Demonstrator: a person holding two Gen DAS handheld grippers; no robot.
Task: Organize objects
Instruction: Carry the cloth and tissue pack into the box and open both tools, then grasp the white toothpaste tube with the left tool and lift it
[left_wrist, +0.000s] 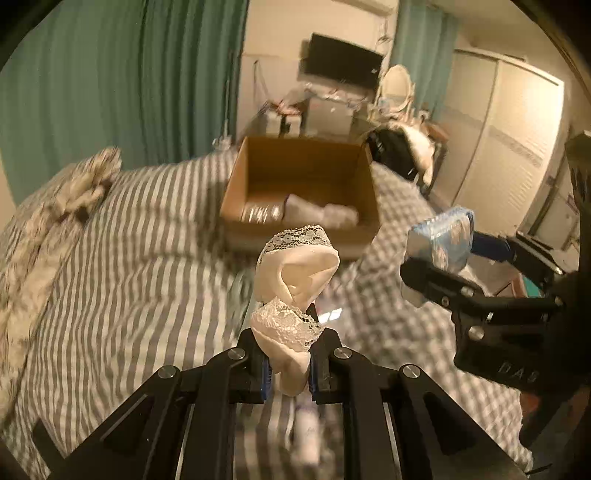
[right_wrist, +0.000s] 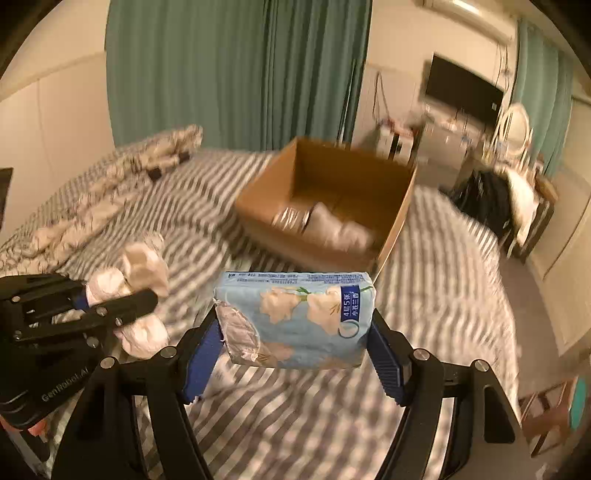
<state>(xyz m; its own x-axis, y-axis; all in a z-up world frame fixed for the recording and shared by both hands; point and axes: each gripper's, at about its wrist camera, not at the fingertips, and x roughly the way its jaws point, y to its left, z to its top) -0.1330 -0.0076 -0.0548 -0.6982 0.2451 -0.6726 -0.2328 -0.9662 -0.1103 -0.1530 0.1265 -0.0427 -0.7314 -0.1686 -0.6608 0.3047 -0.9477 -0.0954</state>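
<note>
My left gripper (left_wrist: 289, 363) is shut on a cream garment with lace trim (left_wrist: 295, 280) and holds it above the striped bed. It also shows in the right wrist view (right_wrist: 140, 273). My right gripper (right_wrist: 295, 339) is shut on a light blue tissue pack (right_wrist: 299, 317), held above the bed; the pack also shows in the left wrist view (left_wrist: 441, 240). An open cardboard box (left_wrist: 258, 166) sits on the bed ahead of both grippers, also in the right wrist view (right_wrist: 399, 218). It holds a shiny packet (left_wrist: 264, 212) and white wrapped packs (left_wrist: 321, 214).
The bed has a grey and white striped cover (left_wrist: 129, 258) with a crumpled patterned blanket (left_wrist: 74, 192) at the left. Green curtains (left_wrist: 110, 92) hang behind. A desk with a monitor (left_wrist: 341, 62), a chair with a dark bag (left_wrist: 395, 151) and a wardrobe (left_wrist: 509, 147) stand beyond.
</note>
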